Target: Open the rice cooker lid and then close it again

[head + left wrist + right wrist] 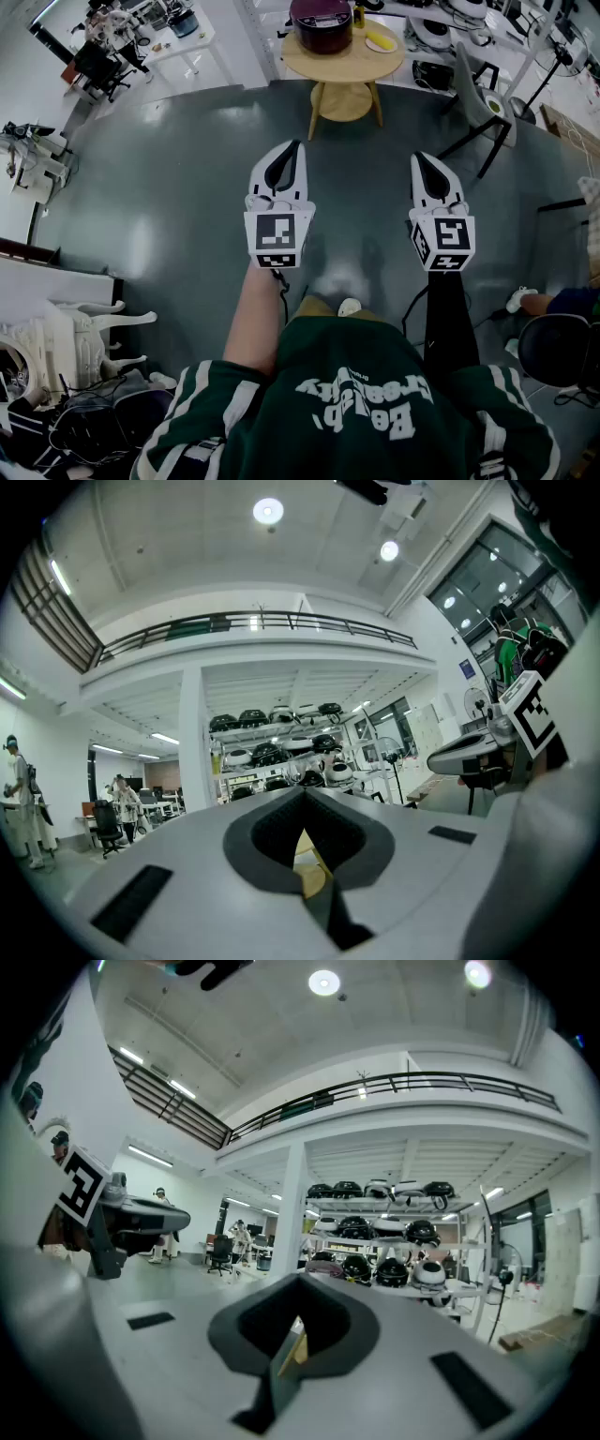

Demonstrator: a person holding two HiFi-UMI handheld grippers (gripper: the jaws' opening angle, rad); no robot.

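Note:
A dark maroon rice cooker (321, 23) with its lid down stands on a round wooden table (345, 58) at the top of the head view, well ahead of both grippers. My left gripper (296, 145) and right gripper (418, 157) are held level side by side over the grey floor, pointing toward the table. Both are shut with nothing between the jaws. In the left gripper view the jaws (305, 794) meet, and only a sliver of the wooden table (314, 878) shows through the gap. The right gripper view (298, 1283) shows the same.
A yellow object (380, 42) lies on the table beside the cooker. A black-legged stand (483, 103) is at the right, desks with gear (112, 47) at the upper left, clutter (56, 375) at the lower left. Shelves of cookers (281, 733) stand behind the table.

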